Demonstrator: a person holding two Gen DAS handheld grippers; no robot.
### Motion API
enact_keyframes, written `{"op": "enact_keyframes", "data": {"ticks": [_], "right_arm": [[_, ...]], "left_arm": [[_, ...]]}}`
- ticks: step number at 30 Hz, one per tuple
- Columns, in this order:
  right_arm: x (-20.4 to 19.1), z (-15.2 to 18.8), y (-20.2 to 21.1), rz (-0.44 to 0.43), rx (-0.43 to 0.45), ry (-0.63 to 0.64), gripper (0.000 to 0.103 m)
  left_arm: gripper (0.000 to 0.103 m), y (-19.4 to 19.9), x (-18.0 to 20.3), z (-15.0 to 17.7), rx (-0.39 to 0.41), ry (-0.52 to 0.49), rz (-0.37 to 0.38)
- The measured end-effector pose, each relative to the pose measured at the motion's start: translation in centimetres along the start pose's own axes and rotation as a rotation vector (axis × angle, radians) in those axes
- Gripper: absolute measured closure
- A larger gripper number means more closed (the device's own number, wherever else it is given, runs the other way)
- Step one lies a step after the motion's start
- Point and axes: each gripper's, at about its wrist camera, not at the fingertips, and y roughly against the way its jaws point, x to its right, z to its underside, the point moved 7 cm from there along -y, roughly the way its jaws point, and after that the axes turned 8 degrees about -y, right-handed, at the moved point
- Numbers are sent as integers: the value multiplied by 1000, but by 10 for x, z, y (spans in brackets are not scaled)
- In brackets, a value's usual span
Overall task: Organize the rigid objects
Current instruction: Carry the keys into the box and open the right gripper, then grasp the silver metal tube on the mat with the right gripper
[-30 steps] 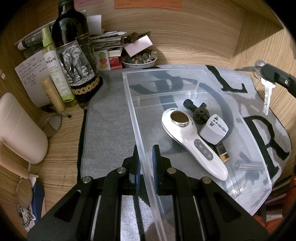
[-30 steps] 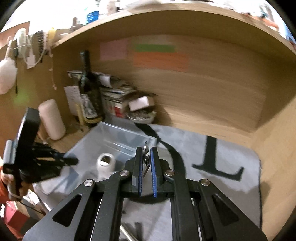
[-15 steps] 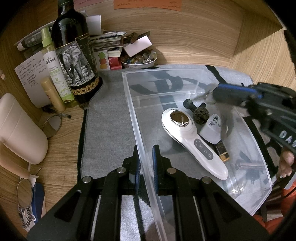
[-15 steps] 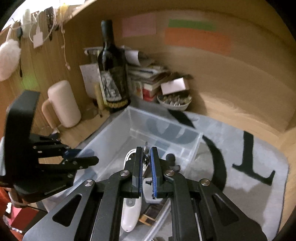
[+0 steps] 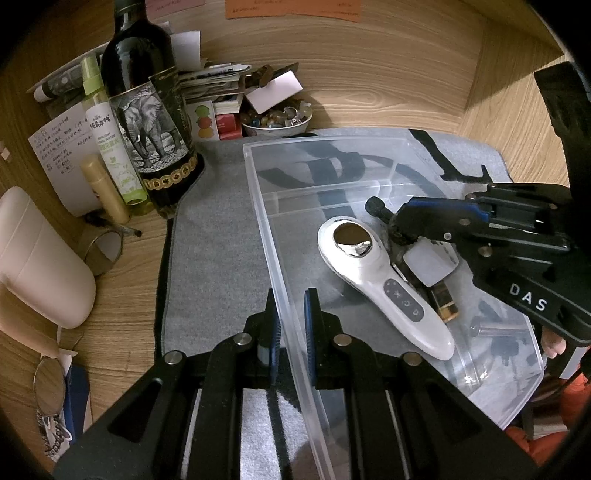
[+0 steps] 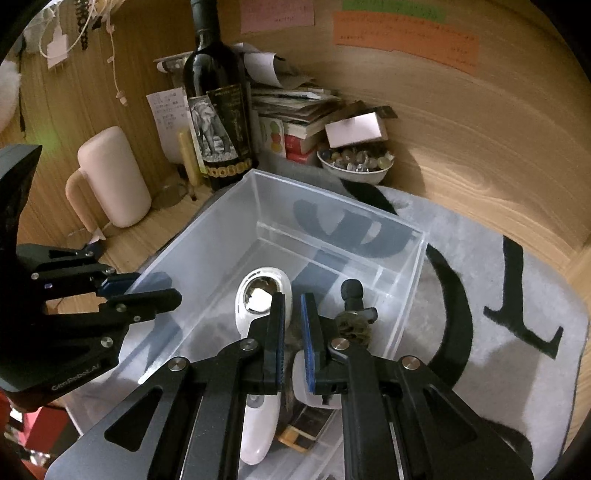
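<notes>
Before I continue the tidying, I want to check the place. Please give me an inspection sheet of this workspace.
Surface: grey mat on a wooden desk.
Job's things: clear bin holding a white handheld device, a white adapter and small dark parts.
Clutter: wine bottle, spray bottle, bowl of beads, paper stack, glasses.
Grippers: left claw shut on the bin's wall; right claw shut, inside the bin, contents unclear.
Cables: white cord with plug hanging on the wall.
Surroundings: wooden wall with sticky notes.
</notes>
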Motion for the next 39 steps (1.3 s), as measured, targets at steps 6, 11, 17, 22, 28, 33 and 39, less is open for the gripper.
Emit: {"op": "enact_keyframes", "data": {"ticks": [6,11,17,22,28,33,39], "right_arm": [[-1,0,7,0,10,7,77],[-1,-6,27,25,70,26,60],[9,-11,64,73,168,33,40],[31,-6,93,125,220,8,31],[59,20,108,190,192,-32,31],[71,55,95,212,101,-63,31],[78,100,73,175,-16,-125,31]], "left_arm": [[93,0,0,0,0,-1,-1],[93,0,0,0,0,-1,0],[93,0,0,0,1,0,1],[93,0,0,0,1,0,1],[93,0,0,0,1,-1,0],[93,0,0,0,0,-1,0],[93,0,0,0,0,-1,-1]]}}
